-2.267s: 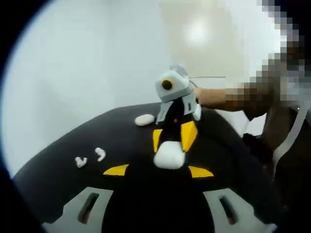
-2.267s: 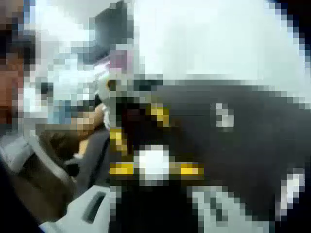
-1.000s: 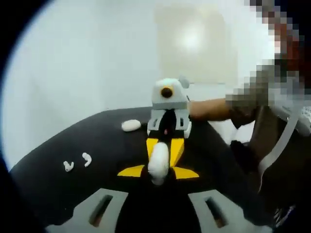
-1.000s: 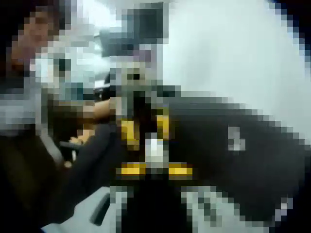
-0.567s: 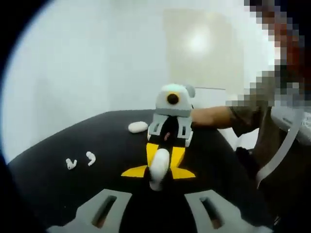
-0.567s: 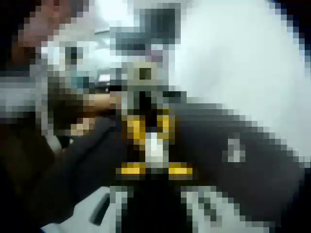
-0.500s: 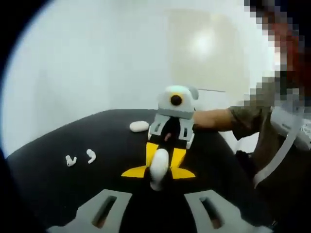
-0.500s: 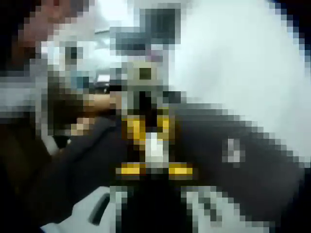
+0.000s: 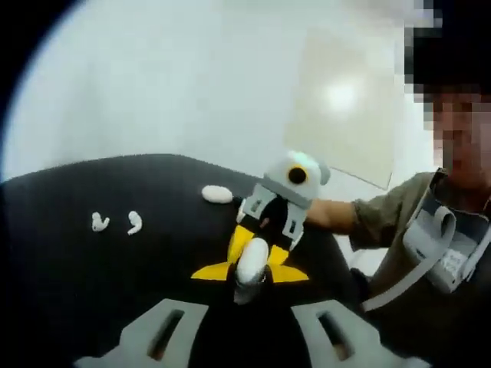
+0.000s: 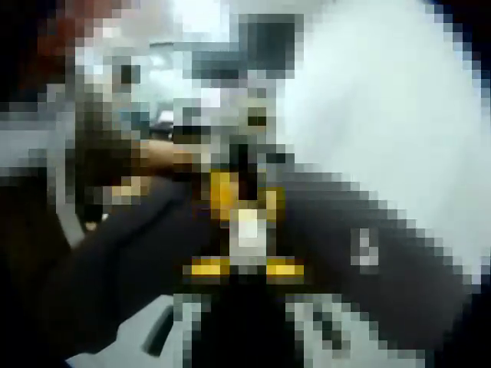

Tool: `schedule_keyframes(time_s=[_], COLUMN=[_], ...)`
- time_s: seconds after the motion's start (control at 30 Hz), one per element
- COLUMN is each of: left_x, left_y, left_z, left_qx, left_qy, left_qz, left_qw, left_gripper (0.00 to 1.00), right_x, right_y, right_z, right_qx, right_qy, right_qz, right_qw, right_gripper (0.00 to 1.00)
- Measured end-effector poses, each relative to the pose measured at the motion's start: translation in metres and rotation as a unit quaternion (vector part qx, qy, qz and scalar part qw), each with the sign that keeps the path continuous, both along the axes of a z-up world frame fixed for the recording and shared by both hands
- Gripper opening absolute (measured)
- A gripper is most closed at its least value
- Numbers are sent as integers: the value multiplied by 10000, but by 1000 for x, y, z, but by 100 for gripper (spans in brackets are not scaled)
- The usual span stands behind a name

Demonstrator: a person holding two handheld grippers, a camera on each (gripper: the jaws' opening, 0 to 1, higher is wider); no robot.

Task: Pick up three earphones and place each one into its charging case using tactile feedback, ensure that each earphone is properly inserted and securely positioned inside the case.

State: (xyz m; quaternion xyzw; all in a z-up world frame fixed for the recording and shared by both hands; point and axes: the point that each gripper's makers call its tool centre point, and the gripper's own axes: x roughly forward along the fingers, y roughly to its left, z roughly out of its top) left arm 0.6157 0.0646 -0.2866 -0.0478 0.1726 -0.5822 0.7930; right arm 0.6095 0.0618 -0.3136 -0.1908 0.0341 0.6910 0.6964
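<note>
A white charging case (image 9: 252, 259) stands on edge above the black table (image 9: 61, 276). My left gripper (image 9: 251, 273) is shut on its lower end with the yellow tips touching both sides. My right gripper (image 9: 258, 247) comes in from the far side, and its yellow fingers (image 9: 238, 242) pinch the same case. Two loose white earphones (image 9: 100, 222) (image 9: 135, 223) lie on the table to the left. The right gripper view is coarse and blurred: the right gripper (image 10: 245, 268) flanks a white blob, the case (image 10: 247, 228), with the left gripper (image 10: 245, 198) beyond it.
A second white charging case (image 9: 217, 194), closed, lies on the table behind the earphones. A person (image 9: 430, 253) with a strap across the chest is close on the right, a forearm (image 9: 330, 215) reaching to the right gripper. A pale wall rises behind.
My left gripper closed from wide open onto the case, which turned on edge. Since then the left view has tilted, bringing the person further into view; both grips are unchanged.
</note>
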Motion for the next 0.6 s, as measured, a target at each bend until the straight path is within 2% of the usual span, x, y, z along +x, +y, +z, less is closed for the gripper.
schedule_keyframes(time_s=[0.03,0.07,0.1,0.13,0.2,0.27,0.33,0.37,0.43,0.53,0.57,0.6], left_x=[4,13,16,16,17,13,5,-1,-4,-12,-12,-10], left_y=[1,7,10,11,12,11,12,12,12,6,3,2], left_z=[7,9,11,8,8,8,6,2,-5,-19,-23,-26], left_qx=[-222,-194,-224,-161,-169,-162,-126,-24,147,422,519,626], left_qy=[-58,-241,-337,-238,-272,-299,-100,-28,-42,24,-14,-183], left_qz=[149,418,464,465,508,380,170,13,-58,-332,-346,-309], left_qw=[9996,9986,9981,9985,9982,9987,9997,10000,9999,9986,9981,9974], left_gripper=[13,11,13,17,18,24,29,28,25,22,23,22], right_x=[-1,-4,-4,-3,-1,0,1,1,2,0,0,0], right_y=[0,1,3,2,2,2,1,1,0,0,0,0], right_z=[0,0,1,0,0,0,0,0,-1,-1,-1,-1], right_qx=[-1,-30,32,13,29,36,61,77,92,105,93,78], right_qy=[19,-24,-35,63,184,361,493,563,635,522,470,368], right_qz=[-1,104,61,35,18,-28,-57,-62,-60,-28,-6,2], right_qw=[10000,9999,10000,10000,9998,9993,9988,9984,9979,9986,9989,9993], right_gripper=[17,17,17,17,17,17,17,17,17,17,17,17])
